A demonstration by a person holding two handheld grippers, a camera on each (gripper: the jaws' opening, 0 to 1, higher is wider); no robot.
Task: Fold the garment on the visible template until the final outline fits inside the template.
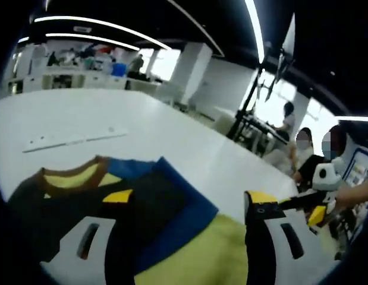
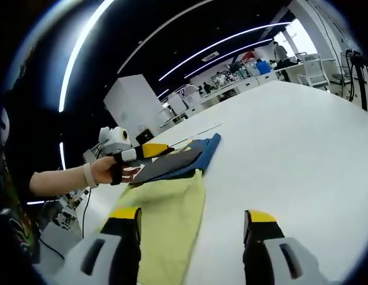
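While both jaws gape, garment beneath left hand-held gripper, left of right hand-held gripper.

Your left gripper had its yellow-tipped jaws spread apart above the multicoloured fabric garment, whose dark, blue and yellow panels lay on the white table; the brown-trimmed collar sat toward the far left. Your right gripper came in from the right, low over the table. A thin pale strip lay beyond the garment, well apart from it.
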